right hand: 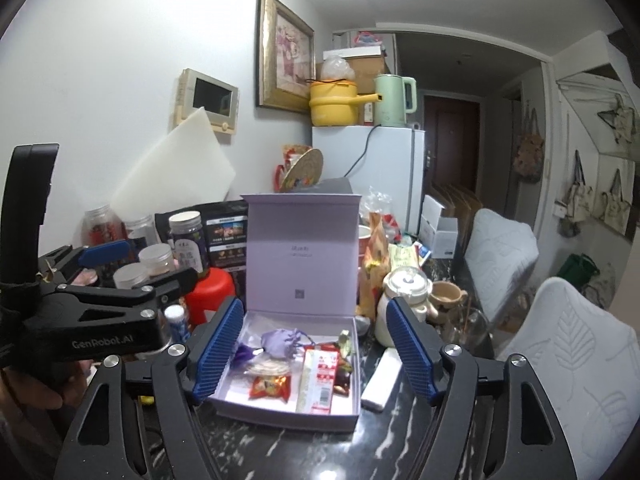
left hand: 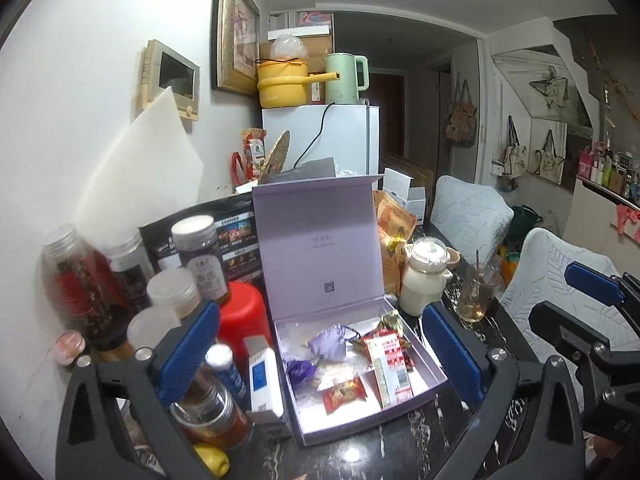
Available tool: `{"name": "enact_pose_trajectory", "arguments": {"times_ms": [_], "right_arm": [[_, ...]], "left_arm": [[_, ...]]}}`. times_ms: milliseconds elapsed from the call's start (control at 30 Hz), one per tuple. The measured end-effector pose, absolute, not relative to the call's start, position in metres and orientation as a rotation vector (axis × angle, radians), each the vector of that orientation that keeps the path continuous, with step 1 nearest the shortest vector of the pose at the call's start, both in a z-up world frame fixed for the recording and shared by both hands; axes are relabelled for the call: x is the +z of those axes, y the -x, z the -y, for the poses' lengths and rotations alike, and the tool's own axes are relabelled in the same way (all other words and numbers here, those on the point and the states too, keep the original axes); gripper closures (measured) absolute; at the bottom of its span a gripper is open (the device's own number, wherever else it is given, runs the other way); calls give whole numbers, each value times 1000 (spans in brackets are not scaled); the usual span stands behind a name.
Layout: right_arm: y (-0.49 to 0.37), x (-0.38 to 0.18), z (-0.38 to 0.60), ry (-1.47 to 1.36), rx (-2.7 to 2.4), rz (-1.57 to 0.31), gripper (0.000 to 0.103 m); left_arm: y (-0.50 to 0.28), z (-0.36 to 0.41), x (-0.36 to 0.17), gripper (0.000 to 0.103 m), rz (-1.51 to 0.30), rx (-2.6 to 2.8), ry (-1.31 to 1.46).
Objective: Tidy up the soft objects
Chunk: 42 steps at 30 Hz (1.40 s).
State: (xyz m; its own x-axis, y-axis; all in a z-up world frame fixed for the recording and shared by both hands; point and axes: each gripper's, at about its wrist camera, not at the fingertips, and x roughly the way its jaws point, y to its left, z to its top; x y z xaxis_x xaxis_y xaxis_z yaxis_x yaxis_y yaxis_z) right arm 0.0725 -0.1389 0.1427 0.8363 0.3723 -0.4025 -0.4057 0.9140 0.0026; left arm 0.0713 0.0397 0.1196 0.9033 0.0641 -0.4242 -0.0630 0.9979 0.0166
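An open lilac gift box point(left hand: 430, 372) point(right hand: 280, 418) stands on the dark marble table with its lid point(left hand: 320, 248) point(right hand: 300, 248) upright. Inside lie a purple drawstring pouch point(left hand: 332, 342) point(right hand: 282, 342), a red snack packet point(left hand: 344, 394) point(right hand: 270, 386), a long red-and-white packet point(left hand: 390, 364) point(right hand: 318, 380) and other small wrapped sweets. My left gripper point(left hand: 320, 360) is open and empty, its pads either side of the box; it also shows in the right wrist view point(right hand: 136, 264). My right gripper point(right hand: 316, 354) is open and empty before the box; it also shows in the left wrist view point(left hand: 576, 296).
Jars and bottles point(left hand: 200, 256) point(right hand: 186, 240), a red container point(left hand: 244, 320) point(right hand: 210, 292) and a small white box point(left hand: 264, 380) crowd the left. A white teapot point(left hand: 424, 276) point(right hand: 404, 300), a glass cup point(left hand: 478, 292) and a white packet point(right hand: 382, 380) sit right. White chairs point(right hand: 560, 356) stand beyond.
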Motion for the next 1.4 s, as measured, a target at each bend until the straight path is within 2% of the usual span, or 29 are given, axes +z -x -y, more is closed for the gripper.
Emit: {"name": "enact_pose_trajectory", "arguments": {"times_ms": [700,1400], "right_arm": [[-21,92,131,89,340,-517,26],[-15,53,130,60,311,-616,26]], "left_arm": [[-27,-45,61,0,-546,33,5],[-21,-45,30,0,-629,32,19]]}}
